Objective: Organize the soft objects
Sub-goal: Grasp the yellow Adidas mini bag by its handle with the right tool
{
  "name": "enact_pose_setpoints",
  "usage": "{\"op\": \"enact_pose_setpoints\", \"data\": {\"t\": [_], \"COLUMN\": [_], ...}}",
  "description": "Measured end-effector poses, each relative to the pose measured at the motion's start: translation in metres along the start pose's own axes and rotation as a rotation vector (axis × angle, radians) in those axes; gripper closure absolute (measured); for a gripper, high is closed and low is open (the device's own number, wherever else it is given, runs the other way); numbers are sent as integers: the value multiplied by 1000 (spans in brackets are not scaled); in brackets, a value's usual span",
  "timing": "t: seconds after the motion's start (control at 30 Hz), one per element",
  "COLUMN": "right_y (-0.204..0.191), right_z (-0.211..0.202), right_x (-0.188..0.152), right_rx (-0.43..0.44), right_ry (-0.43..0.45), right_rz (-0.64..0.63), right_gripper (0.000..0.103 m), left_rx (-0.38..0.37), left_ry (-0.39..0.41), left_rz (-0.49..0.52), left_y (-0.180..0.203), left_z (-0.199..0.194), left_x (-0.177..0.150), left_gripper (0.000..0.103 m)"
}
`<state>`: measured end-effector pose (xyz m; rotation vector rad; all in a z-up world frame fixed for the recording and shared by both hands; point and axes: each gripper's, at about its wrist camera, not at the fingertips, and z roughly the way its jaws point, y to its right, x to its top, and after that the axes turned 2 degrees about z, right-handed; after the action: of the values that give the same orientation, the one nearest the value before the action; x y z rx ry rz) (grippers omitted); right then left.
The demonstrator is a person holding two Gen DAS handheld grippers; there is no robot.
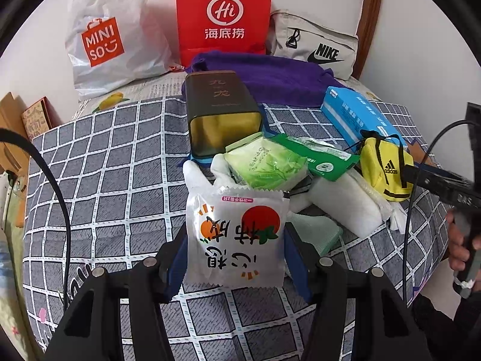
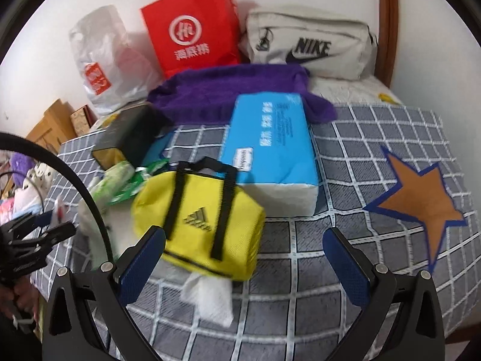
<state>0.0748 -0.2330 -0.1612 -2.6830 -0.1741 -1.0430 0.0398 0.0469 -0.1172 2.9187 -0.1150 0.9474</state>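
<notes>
My left gripper [image 1: 236, 240] is shut on a white snack packet [image 1: 234, 237] printed with a red fruit, held above the checked bedspread [image 1: 105, 162]. Behind it lie a pale green packet [image 1: 267, 162], a green wipes pack [image 1: 318, 158], white tissue packs [image 1: 345, 207] and a small yellow Adidas bag [image 1: 381, 168]. My right gripper [image 2: 243, 258] is open and empty, just in front of the yellow bag [image 2: 198, 213], with its left finger beside the bag's front corner. A blue tissue pack [image 2: 270, 144] lies behind the bag.
A dark tin box [image 1: 219, 111] lies open-ended on the bed. A purple towel [image 1: 264, 75], a red paper bag [image 1: 224, 15], a white Miniso bag [image 1: 111, 33] and a grey Nike pouch [image 1: 315, 45] line the wall. An orange star patch [image 2: 421, 198] is at right.
</notes>
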Motion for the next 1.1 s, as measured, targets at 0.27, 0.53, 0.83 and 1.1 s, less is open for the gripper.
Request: {"op": "enact_pose_setpoints", "data": {"t": [0.27, 0.53, 0.83, 1.1], "right_y": [24, 22, 23, 26], "right_z": [37, 21, -21, -42], "right_x": [-2, -4, 8, 40], "right_rx": [170, 310, 313, 308], "right_ry": [-33, 28, 95, 139], "right_rz": [107, 122, 79, 49], "right_gripper": [55, 81, 84, 84], "left_rx": [-16, -25, -22, 7], "left_ry": [-27, -15, 38, 48], "left_rz": [-7, -3, 8, -7], "left_y": [-3, -1, 3, -4], "left_z": [13, 8, -10, -10], "left_x": [4, 18, 50, 82], "left_gripper": [47, 47, 47, 47]}}
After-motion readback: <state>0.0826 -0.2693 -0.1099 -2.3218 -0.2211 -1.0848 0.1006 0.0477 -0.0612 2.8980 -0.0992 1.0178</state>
